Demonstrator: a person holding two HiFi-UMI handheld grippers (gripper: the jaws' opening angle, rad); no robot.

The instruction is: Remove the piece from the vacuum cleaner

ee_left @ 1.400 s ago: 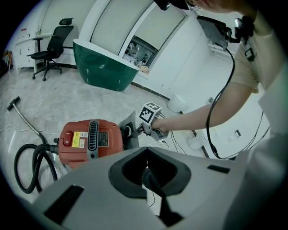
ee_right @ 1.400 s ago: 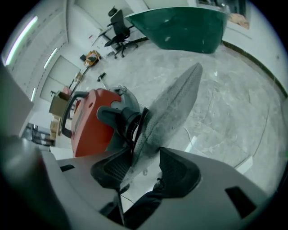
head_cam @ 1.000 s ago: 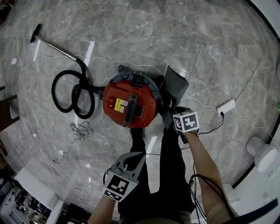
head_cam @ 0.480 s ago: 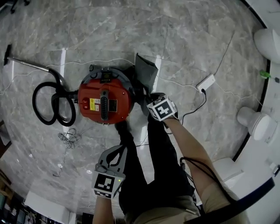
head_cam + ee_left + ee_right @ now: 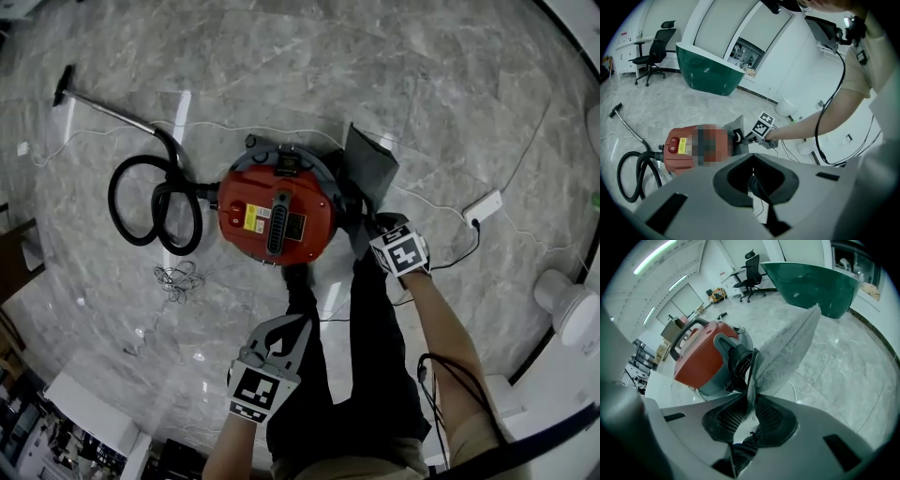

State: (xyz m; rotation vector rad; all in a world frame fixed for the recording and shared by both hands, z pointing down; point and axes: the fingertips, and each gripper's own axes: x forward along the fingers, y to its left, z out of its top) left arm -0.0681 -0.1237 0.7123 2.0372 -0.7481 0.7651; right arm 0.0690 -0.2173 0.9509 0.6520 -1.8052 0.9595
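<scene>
Since 1 s ago my right tool (image 5: pixel 751 403) jaws just closed in, now pinching grey dust bag (image 5: pixel 787 350) edge; bag creased, flared, on red vac (image 5: pixel 277 217) outlet, over floor (image 5: pixel 422 112); left tool (image 5: pixel 753 159) pressed together, empty.

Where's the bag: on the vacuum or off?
On: the bag meets the vacuum's black port; the right claw pinches its edge.

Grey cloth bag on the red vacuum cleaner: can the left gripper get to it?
Probably yes. Nothing stands between the left gripper and the grey cloth bag, though the right gripper pinches its edge.
</scene>
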